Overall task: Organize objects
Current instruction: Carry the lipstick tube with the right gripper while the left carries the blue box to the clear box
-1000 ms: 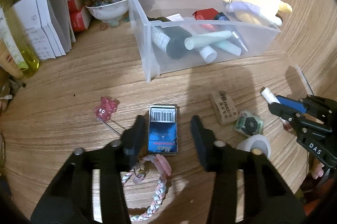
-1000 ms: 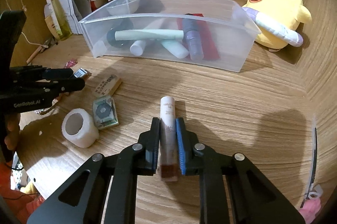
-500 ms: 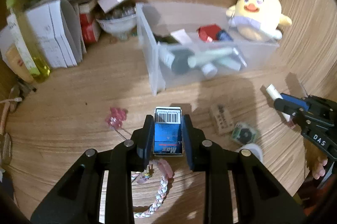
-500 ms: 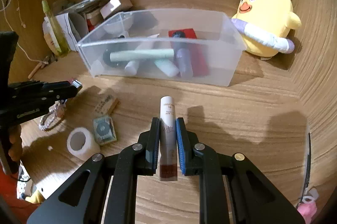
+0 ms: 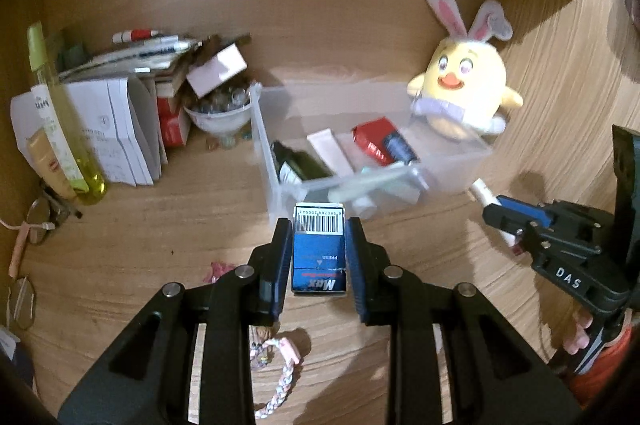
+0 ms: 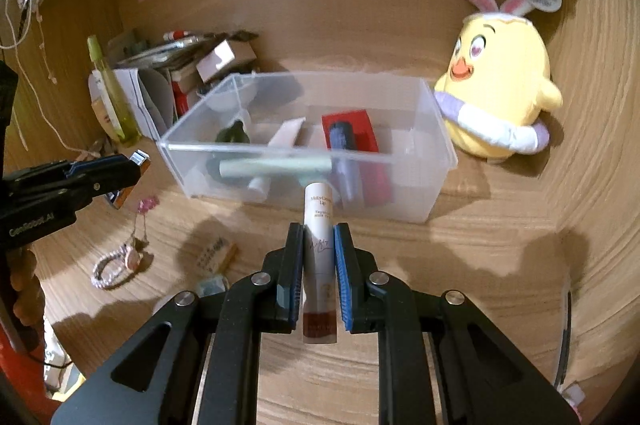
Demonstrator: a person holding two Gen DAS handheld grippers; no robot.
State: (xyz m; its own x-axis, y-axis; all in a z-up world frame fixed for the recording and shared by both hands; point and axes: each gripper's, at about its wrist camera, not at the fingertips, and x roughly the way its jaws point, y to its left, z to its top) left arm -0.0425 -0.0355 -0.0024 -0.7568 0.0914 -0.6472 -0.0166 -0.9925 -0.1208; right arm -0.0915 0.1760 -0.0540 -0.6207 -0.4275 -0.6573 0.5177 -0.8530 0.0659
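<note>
Desk [image 5: 120, 225]: wood, with wood walls; clear bin [image 6: 420, 185] at 12 o'clock.
Left gripper [image 5: 319, 249]: jaws narrowed onto a blue box [image 5: 319, 261], lifted off the desk.
Right gripper [image 6: 318, 257]: jaws clamped tight on a lip tube [image 6: 318, 225], pointing to 12.

1. The wooden desk [image 6: 460, 249] carries everything, and its grain runs across both views.
2. A clear plastic bin [image 6: 434, 161] sits at its centre.
3. At the bin's 2 o'clock stands a yellow plush chick [image 6: 500, 81].
4. Toward 10 o'clock are folded papers [image 5: 120, 129], a white bowl [image 5: 218, 117] and a yellow-green bottle [image 5: 60, 117].
5. At 7 o'clock lie a braided bracelet [image 6: 114, 267], a pink charm [image 6: 146, 205] and an eraser [image 6: 216, 255].
</note>
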